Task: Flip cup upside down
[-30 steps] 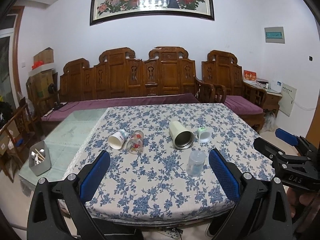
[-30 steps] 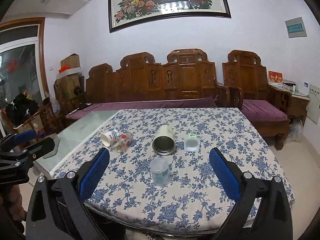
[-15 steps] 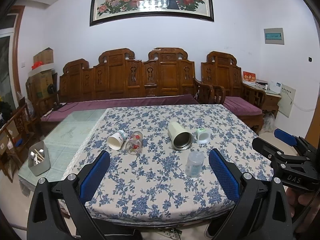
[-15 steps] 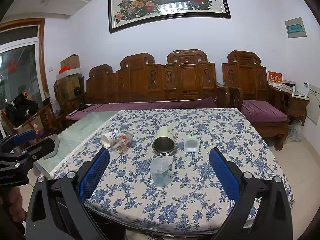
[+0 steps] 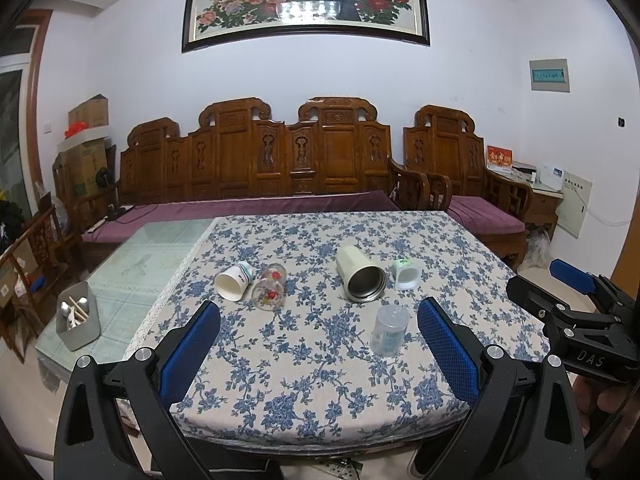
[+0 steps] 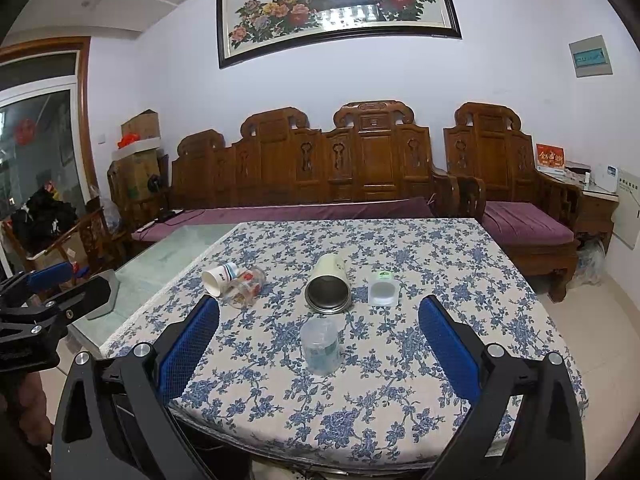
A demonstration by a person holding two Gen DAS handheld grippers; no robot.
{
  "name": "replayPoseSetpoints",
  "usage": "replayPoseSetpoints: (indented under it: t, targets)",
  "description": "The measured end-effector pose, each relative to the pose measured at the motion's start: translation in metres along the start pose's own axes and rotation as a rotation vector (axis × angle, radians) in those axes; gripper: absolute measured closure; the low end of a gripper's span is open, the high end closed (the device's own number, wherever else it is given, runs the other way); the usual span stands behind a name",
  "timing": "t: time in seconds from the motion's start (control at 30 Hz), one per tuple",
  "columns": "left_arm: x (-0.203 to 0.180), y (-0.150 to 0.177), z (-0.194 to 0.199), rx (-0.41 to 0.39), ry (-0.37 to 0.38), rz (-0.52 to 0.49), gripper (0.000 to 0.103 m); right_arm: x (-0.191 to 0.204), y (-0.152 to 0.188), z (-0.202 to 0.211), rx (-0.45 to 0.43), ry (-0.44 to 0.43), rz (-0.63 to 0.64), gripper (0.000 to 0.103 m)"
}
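Observation:
Several cups sit on the blue-flowered tablecloth. A clear plastic cup stands nearest, seemingly mouth down. A cream metal tumbler lies on its side, mouth toward me. A small white cup, a paper cup and a glass with red print also lie on their sides. My left gripper and right gripper are open and empty, before the table's near edge. Each shows in the other's view, right gripper, left gripper.
A bare glass tabletop extends left of the cloth, with a grey utensil box near its corner. A carved wooden sofa with purple cushions stands behind the table. A side cabinet is at the right wall.
Both views have shifted very slightly; the cups have not moved and both grippers stay open.

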State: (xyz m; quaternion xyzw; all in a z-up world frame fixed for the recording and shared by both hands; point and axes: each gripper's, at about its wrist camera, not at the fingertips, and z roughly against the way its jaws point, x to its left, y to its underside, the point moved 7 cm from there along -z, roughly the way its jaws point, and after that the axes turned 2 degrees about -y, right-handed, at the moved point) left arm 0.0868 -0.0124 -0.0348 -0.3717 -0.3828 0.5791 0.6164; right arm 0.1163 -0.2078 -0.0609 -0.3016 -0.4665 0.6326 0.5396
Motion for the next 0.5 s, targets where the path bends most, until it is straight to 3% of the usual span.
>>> replayPoseSetpoints:
  t: [0.5]
  targets:
    - [0.0009,0.0000,0.0002,-0.001,0.001,0.001,0.008,0.0030,-0.0023,0.0007,-0.005,0.002,-0.006,0.002]
